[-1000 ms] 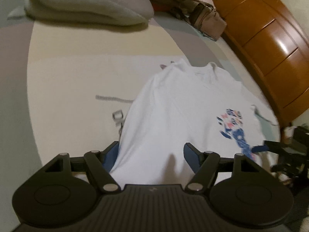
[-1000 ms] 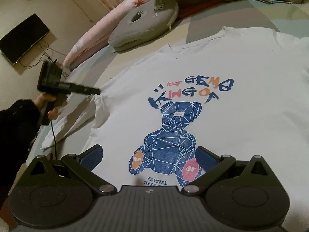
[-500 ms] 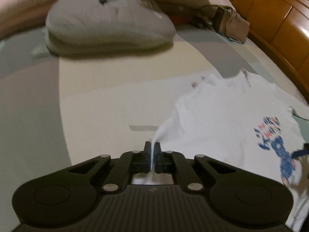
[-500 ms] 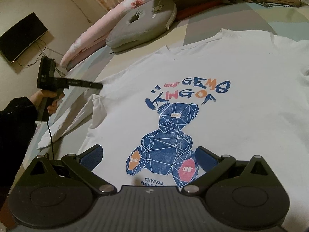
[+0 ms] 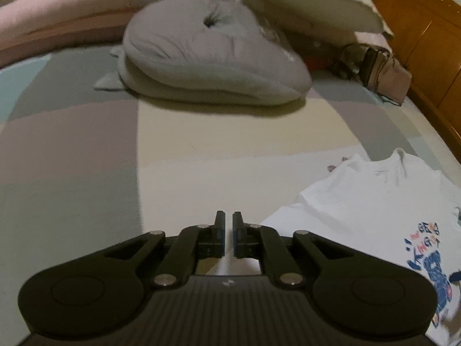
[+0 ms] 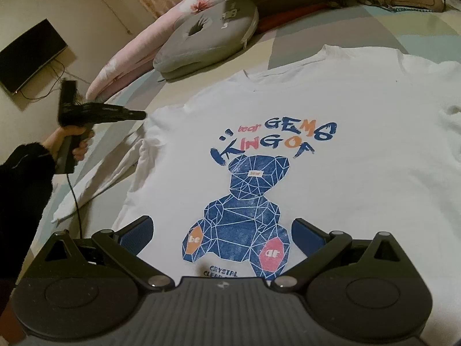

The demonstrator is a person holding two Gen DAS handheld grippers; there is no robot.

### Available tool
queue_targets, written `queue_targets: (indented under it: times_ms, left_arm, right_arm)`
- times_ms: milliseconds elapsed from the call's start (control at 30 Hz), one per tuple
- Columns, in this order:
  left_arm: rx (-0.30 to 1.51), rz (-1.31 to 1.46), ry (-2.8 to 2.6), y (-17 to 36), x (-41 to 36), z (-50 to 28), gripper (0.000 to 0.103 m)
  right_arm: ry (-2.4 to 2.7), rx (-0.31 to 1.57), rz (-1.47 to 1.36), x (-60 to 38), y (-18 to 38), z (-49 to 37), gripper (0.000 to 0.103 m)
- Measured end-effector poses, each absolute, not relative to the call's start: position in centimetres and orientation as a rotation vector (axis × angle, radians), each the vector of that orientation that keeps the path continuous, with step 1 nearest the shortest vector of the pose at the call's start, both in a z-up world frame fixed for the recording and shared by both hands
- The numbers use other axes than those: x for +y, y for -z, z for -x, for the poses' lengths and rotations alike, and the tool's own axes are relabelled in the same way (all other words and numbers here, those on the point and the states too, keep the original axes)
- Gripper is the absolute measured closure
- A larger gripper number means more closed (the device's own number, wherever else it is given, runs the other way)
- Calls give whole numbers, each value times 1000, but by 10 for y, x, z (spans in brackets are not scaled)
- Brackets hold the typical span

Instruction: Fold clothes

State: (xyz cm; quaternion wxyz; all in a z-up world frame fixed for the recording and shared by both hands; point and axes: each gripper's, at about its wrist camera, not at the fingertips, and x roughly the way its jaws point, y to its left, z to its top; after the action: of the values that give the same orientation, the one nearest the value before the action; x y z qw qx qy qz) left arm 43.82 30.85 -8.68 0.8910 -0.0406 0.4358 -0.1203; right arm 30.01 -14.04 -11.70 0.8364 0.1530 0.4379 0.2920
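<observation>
- The left hand (image 6: 72,141) is at about 9 o'clock in the right wrist view. It is wrapped round the handle of the left tongs (image 5: 227,230). A fuzzy black sleeve (image 6: 26,173) covers the arm, and a thin black cable (image 6: 75,201) hangs down from the handle.
- The left tongs point across toward 3 o'clock and tip down a little. The nose is right at the shoulder edge of the white T-shirt (image 6: 360,144).
- The hand that holds the right tongs (image 6: 222,230) cannot be seen. These tongs look down over the bottom part of the shirt.
- The shirt lies flat on the bed (image 5: 201,158), front side up, neck toward 12 o'clock. It fills the middle of the right wrist view. In the left wrist view it sits at 4 o'clock, and a grey cushion (image 5: 207,49) sits at 12 o'clock.
- The shirt has a blue bear (image 6: 245,201) made of little triangles. Above it are the words "bear GEMS" and "KING OF" in blue, orange and red.
- An orange patch on one paw says "be". A red patch on the other says "ar". Under the bear it says "CRYSTAL", and the next line is cut off by the tongs.
- The left tongs are almost closed, with only a thin slit between the pads. They have just eased apart a tiny bit. White cloth shows low in the slit, so they seem to pinch the edge of the shirt.
- The right tongs are wide open. Nothing is held between the blue pads, and the bear's paws show in the gap.
</observation>
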Motion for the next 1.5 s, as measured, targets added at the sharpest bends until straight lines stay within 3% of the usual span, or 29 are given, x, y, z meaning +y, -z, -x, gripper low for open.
queue_targets:
  times_ms: [67, 233, 267, 700, 767, 833, 967, 1200, 1500]
  left_arm:
    - [903, 71, 252, 76, 314, -426, 88]
    - [928, 25, 225, 65, 331, -390, 60]
    - [940, 18, 209, 67, 336, -384, 59]
    - [1017, -47, 55, 102, 383, -356, 58]
    - [1005, -57, 76, 103, 379, -355, 66]
    - [988, -65, 122, 103, 375, -350, 97]
    - [961, -107, 124, 104, 370, -344, 103]
    - [936, -79, 14, 92, 381, -371, 102]
    - [923, 0, -24, 77, 400, -344, 79]
  right_arm:
    - [-615, 925, -326, -141, 116, -300, 0]
    - [-619, 912, -323, -139, 113, -296, 0]
    - [-616, 903, -327, -140, 112, -296, 0]
    - [-582, 911, -354, -141, 118, -300, 0]
    - [-581, 913, -349, -141, 119, -300, 0]
    - [-581, 914, -342, -140, 119, -300, 0]
    - [-583, 913, -327, -139, 119, -299, 0]
    - [-579, 913, -331, -139, 118, -300, 0]
    - [-584, 912, -340, -141, 115, -299, 0]
